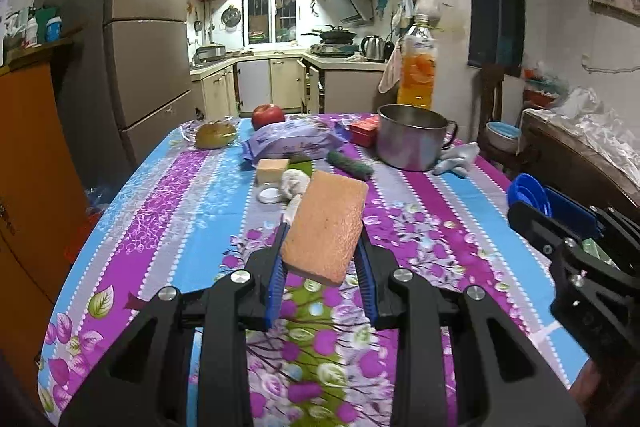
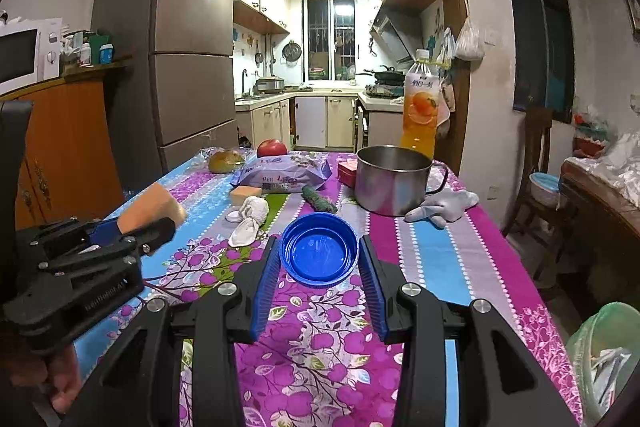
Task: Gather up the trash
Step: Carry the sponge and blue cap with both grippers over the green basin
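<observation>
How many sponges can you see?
2. The orange sponge is held up in the left claw; the small yellow sponge lies on the table by the purple packet. More may be hidden.

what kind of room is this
Most likely a home dining area opening onto a small kitchen: a table under a flowered cloth, a tall fridge beside the doorway, and beyond it cabinets and a stove with a range hood.
</observation>
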